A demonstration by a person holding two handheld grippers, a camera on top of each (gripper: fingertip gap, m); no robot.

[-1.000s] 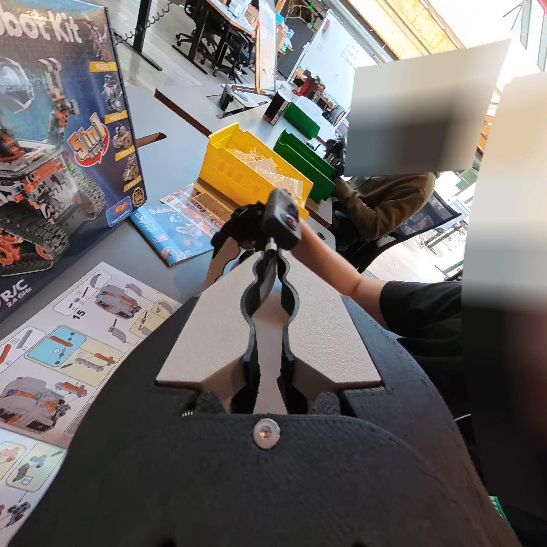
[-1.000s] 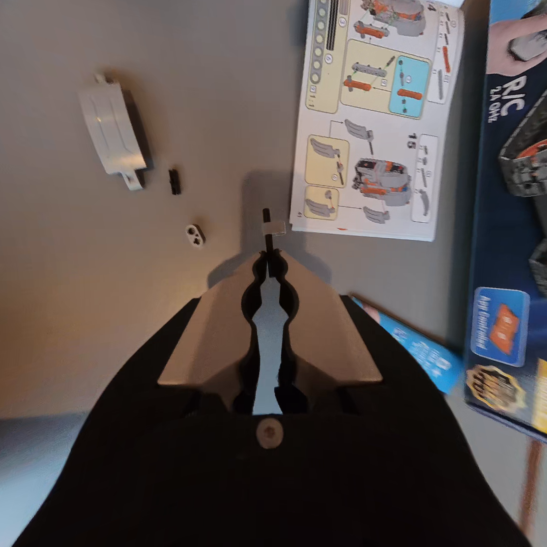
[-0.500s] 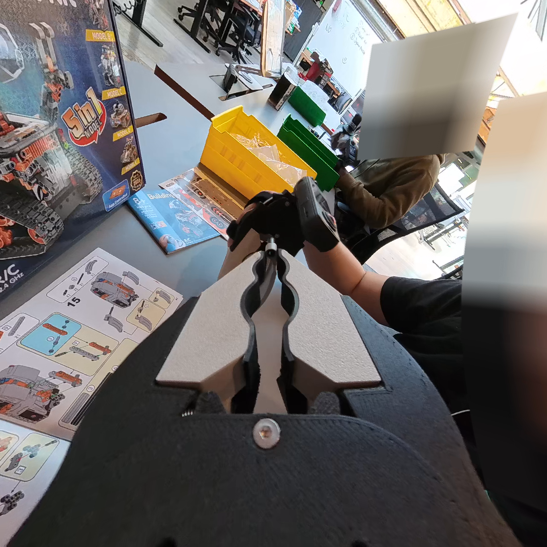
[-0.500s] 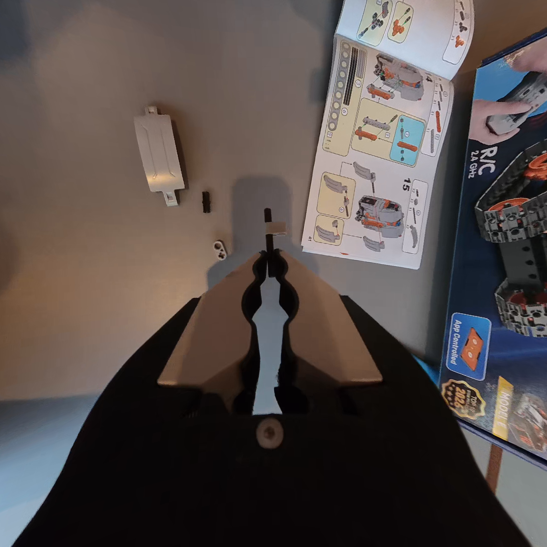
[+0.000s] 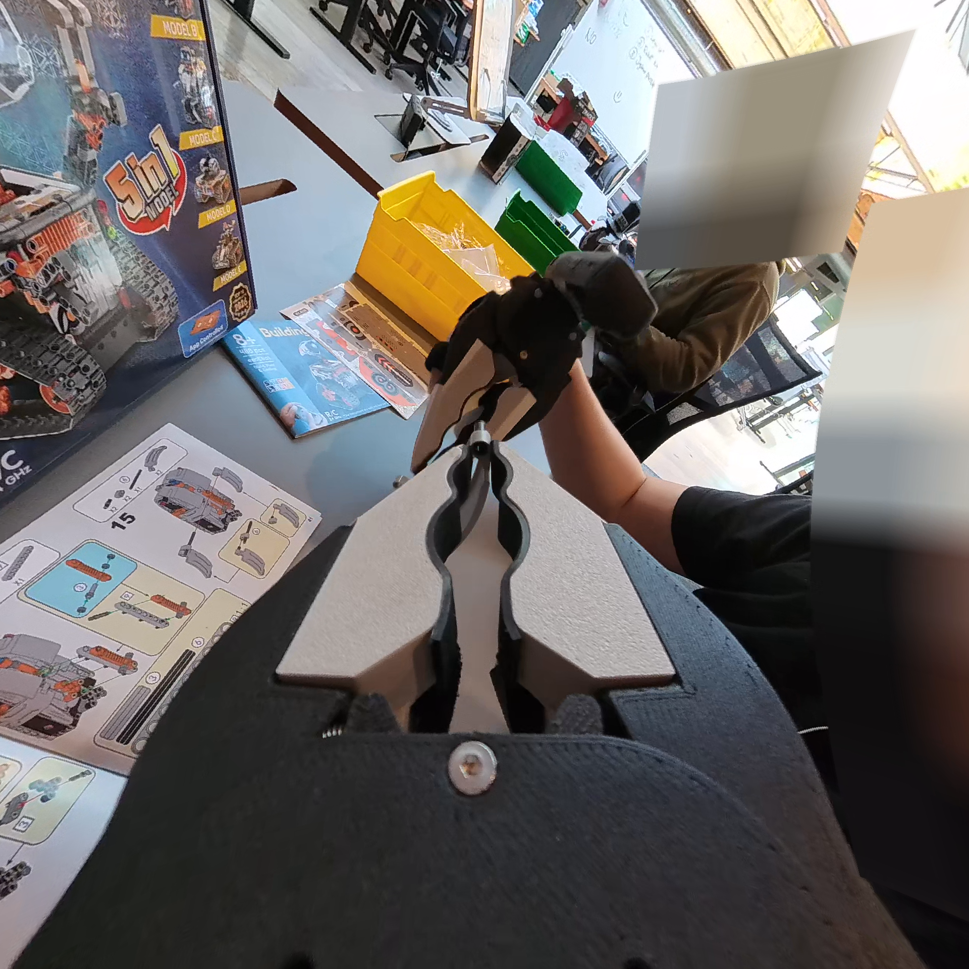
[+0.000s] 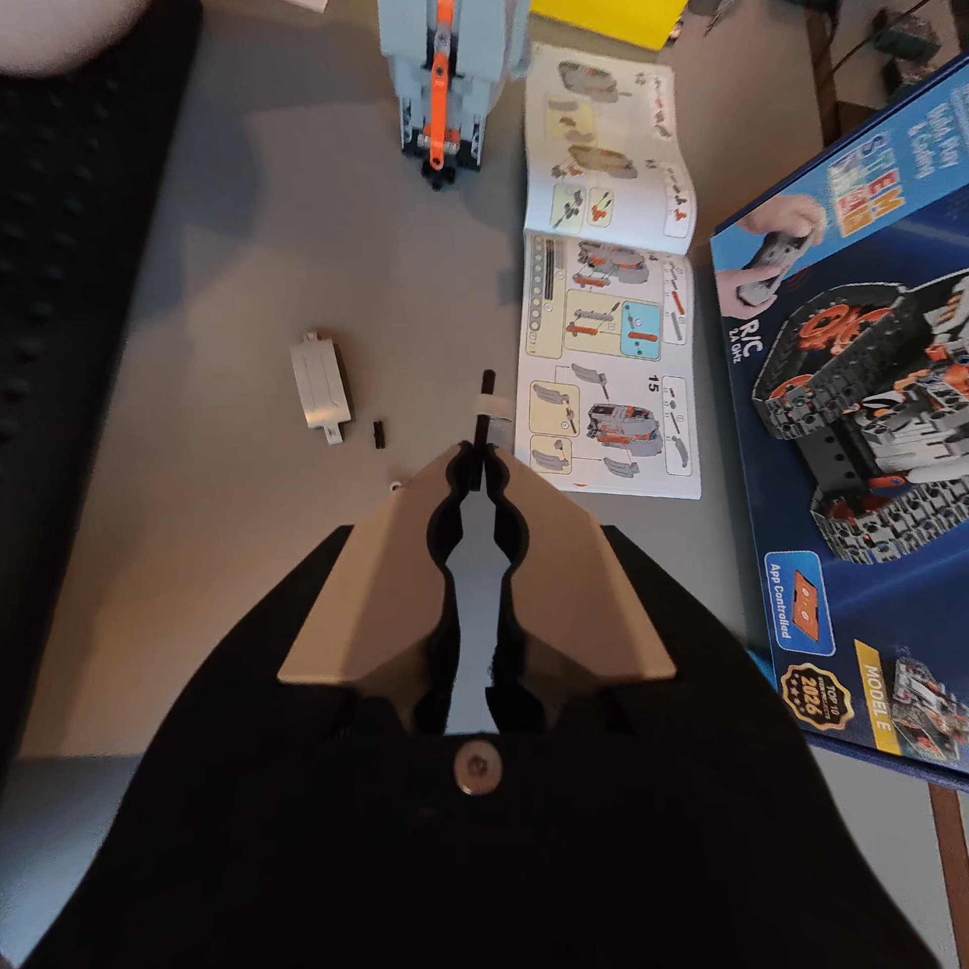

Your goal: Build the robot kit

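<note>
Black axle [image 6: 483, 419] w/ grey bush pinched in right gripper [image 6: 476, 449], above table [image 6: 262, 262]

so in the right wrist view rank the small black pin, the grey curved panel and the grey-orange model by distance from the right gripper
1. small black pin, just left of the right gripper tips
2. grey curved panel, farther left
3. grey-orange model, far ahead at the top

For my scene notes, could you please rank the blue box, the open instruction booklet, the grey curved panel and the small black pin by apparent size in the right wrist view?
1. Blue box, partly cut off by the frame
2. Open instruction booklet
3. Grey curved panel
4. Small black pin
</note>
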